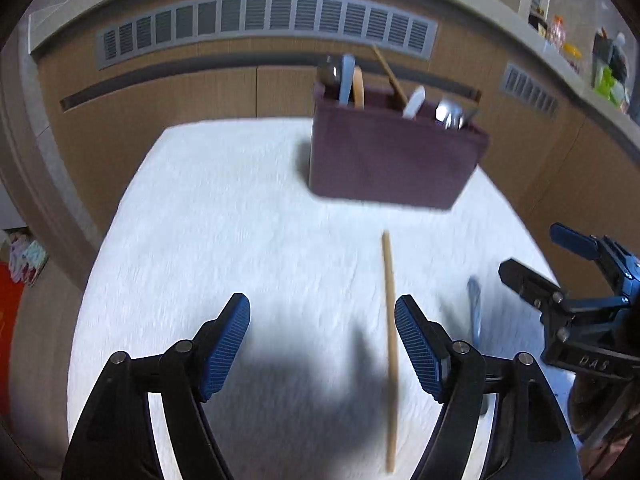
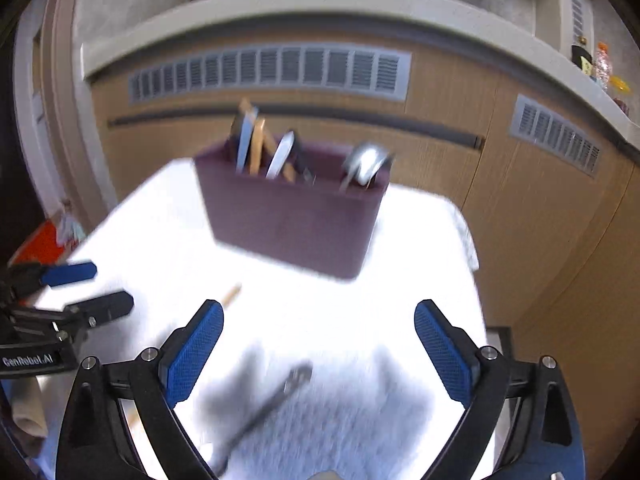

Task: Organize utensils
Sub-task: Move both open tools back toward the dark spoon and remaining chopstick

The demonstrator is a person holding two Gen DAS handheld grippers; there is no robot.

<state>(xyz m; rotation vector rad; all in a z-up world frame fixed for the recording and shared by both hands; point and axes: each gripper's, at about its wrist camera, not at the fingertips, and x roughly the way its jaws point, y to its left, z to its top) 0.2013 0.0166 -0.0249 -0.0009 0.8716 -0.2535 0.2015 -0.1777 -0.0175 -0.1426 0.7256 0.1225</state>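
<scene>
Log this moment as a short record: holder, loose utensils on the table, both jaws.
holder: dark purple rectangular utensil holder, upright at the far side of the white textured table cover, utensils standing in it
loose wood: long wooden chopstick flat on the cover, just inside the left gripper's right finger
loose metal: grey metal utensil flat below the right gripper, blurred
left jaws: open, gripping nothing
right jaws: open, gripping nothing

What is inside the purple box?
Sticking out of the purple box: a light blue handle, a wooden stick, a white handle and shiny metal spoons. The box's walls hide their lower ends.
</scene>
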